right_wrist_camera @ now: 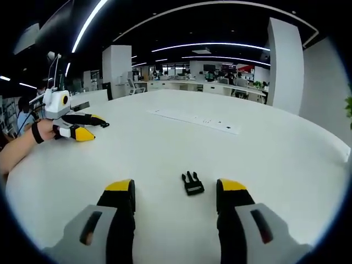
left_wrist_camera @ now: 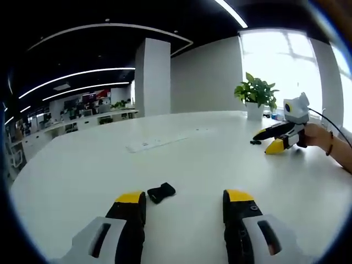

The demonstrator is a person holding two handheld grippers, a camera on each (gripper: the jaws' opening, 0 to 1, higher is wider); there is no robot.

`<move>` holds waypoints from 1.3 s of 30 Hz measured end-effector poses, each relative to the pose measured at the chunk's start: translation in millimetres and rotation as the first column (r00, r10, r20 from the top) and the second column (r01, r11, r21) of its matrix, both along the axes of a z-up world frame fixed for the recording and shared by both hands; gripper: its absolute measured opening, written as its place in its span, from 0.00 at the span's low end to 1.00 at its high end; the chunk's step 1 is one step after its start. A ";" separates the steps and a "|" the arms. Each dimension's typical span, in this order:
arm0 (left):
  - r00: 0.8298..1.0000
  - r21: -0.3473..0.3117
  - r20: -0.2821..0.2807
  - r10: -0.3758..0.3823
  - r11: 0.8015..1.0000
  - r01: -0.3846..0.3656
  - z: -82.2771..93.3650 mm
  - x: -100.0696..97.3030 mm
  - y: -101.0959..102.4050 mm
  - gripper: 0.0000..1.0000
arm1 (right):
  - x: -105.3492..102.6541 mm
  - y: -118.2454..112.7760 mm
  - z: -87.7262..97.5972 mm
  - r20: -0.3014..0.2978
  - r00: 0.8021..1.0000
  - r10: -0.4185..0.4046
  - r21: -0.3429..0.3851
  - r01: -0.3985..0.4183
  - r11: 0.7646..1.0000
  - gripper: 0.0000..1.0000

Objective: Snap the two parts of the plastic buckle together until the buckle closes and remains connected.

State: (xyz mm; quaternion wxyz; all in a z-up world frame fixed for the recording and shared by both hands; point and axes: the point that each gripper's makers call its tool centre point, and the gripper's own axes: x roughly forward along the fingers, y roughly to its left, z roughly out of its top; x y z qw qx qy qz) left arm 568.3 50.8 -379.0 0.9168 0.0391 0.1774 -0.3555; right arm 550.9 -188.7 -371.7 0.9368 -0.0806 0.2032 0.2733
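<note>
In the left gripper view, one black buckle part point(left_wrist_camera: 161, 192) lies on the white table point(left_wrist_camera: 192, 159), just ahead of my left gripper point(left_wrist_camera: 184, 198) and close to its left jaw. That gripper is open and holds nothing. The right gripper point(left_wrist_camera: 265, 141) lies at the far right, with a small black piece point(left_wrist_camera: 256, 142) at its tips. In the right gripper view, the pronged black buckle part point(right_wrist_camera: 192, 183) lies between the open jaws of my right gripper point(right_wrist_camera: 176, 188), untouched. The left gripper point(right_wrist_camera: 94, 128) rests at the left, near a small dark piece point(right_wrist_camera: 104, 125).
A flat white strip point(left_wrist_camera: 159, 141) point(right_wrist_camera: 195, 120) lies across the middle of the table. A potted plant point(left_wrist_camera: 256, 92) stands at the far edge by the window. A person's hand point(left_wrist_camera: 322, 136) with a wristband holds the right gripper. Office desks and a pillar point(left_wrist_camera: 152, 77) stand beyond.
</note>
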 end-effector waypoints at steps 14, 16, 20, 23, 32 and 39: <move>1.000 -0.004 0.011 0.001 1.000 -0.001 1.7 1.2 -0.5 0.57 | 1.2 0.2 0.6 0.003 1.000 0.003 0.000 -0.003 1.000 0.60; 1.000 -0.004 0.011 -0.002 1.000 0.002 1.9 1.0 -1.2 0.57 | 1.0 0.3 0.6 0.003 1.000 0.003 0.000 -0.003 1.000 0.60; 1.000 -0.002 0.012 -0.003 1.000 0.003 1.5 -2.0 -1.8 0.56 | -1.2 1.2 0.5 0.004 1.000 0.004 0.001 -0.004 1.000 0.60; 1.000 0.001 0.018 -0.004 1.000 0.004 1.0 -6.8 -3.2 0.55 | -1.0 1.2 0.5 0.007 1.000 0.006 0.002 -0.006 1.000 0.60; 1.000 0.000 0.017 -0.013 1.000 0.013 0.1 -16.2 -4.9 0.52 | 0.1 -0.1 0.6 0.011 1.000 0.003 0.006 -0.003 1.000 0.58; 1.000 -0.001 0.013 -0.023 1.000 0.023 -1.2 -25.6 -6.2 0.46 | 1.1 -0.5 0.7 0.012 1.000 0.003 0.007 -0.003 1.000 0.58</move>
